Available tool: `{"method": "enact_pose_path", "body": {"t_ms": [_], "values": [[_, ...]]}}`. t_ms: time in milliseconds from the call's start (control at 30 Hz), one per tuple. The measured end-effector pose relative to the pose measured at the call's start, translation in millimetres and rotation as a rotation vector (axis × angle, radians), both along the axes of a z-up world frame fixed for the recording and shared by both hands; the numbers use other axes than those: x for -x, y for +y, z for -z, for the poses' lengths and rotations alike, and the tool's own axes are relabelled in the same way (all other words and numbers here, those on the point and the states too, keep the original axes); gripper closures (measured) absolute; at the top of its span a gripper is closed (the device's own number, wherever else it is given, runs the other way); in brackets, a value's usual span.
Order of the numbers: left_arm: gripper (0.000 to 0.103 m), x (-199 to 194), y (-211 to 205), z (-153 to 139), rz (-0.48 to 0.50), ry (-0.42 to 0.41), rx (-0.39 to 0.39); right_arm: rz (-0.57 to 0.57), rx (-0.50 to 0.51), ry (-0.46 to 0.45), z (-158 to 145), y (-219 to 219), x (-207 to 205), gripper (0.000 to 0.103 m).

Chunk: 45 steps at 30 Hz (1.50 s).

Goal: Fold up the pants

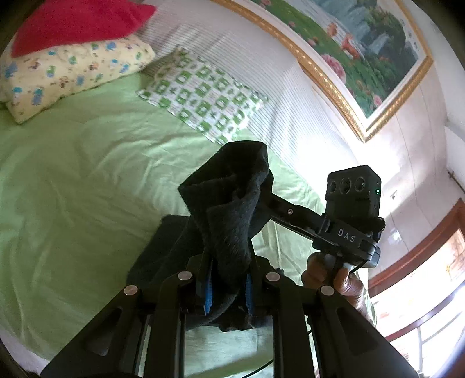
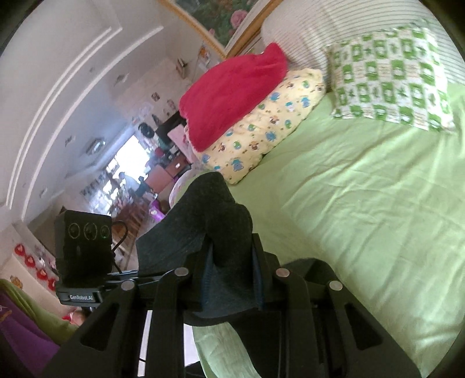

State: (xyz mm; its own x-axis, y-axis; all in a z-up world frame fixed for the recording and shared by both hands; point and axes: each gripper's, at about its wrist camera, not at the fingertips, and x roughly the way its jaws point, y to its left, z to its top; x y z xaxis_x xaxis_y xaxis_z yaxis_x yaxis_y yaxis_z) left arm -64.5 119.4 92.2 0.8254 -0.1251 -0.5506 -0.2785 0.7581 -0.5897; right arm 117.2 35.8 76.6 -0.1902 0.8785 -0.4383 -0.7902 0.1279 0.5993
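The black pants (image 1: 226, 203) are lifted off the green bed sheet (image 1: 87, 189). My left gripper (image 1: 228, 279) is shut on a bunched edge of them, the cloth standing up between its blue pads. The right gripper (image 1: 261, 197) reaches in from the right of the left wrist view, its tips buried in the same cloth. In the right wrist view the pants (image 2: 209, 226) are clamped in my right gripper (image 2: 232, 276), held above the sheet (image 2: 363, 203). The left gripper's body (image 2: 84, 253) shows at the left there, its fingers hidden behind the cloth.
At the head of the bed lie a yellow cartoon pillow (image 1: 69, 75) with a red blanket (image 1: 78, 23) on it and a green checked pillow (image 1: 200, 96). A gold-framed picture (image 1: 363, 52) hangs on the wall. The bed's edge and a cluttered room (image 2: 130, 174) lie to the left.
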Motion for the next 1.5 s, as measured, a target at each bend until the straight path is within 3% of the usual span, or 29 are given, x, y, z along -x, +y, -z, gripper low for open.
{"method": "enact_pose_path", "body": {"t_ms": [500, 867, 1200, 1333, 1433, 1500], "values": [[0.087, -50.6, -60.9, 8.6, 0.113, 0.077, -0.060, 0.126, -0.050, 0.076, 31.4, -77.3, -19.5, 0.078], [0.087, -69.3, -78.6, 22.1, 0.153, 0.130, -0.076, 0.170, -0.036, 0.096, 51.9, -103.3, -26.6, 0.078], [0.086, -83.1, -107.0, 32.7, 0.178, 0.167, -0.211, 0.205, -0.008, 0.120, 66.0, -118.5, -33.1, 0.077], [0.085, -88.0, -112.0, 41.5, 0.198, 0.173, -0.210, 0.240, 0.017, 0.105, 70.5, -125.8, -30.0, 0.076], [0.078, -91.8, -115.2, 45.4, 0.214, 0.171, -0.202, 0.280, 0.051, 0.103, 74.3, -135.0, -30.0, 0.070], [0.061, -93.7, -119.5, 47.3, 0.232, 0.158, -0.202, 0.316, 0.060, 0.098, 74.4, -145.5, -30.1, 0.070]]}}
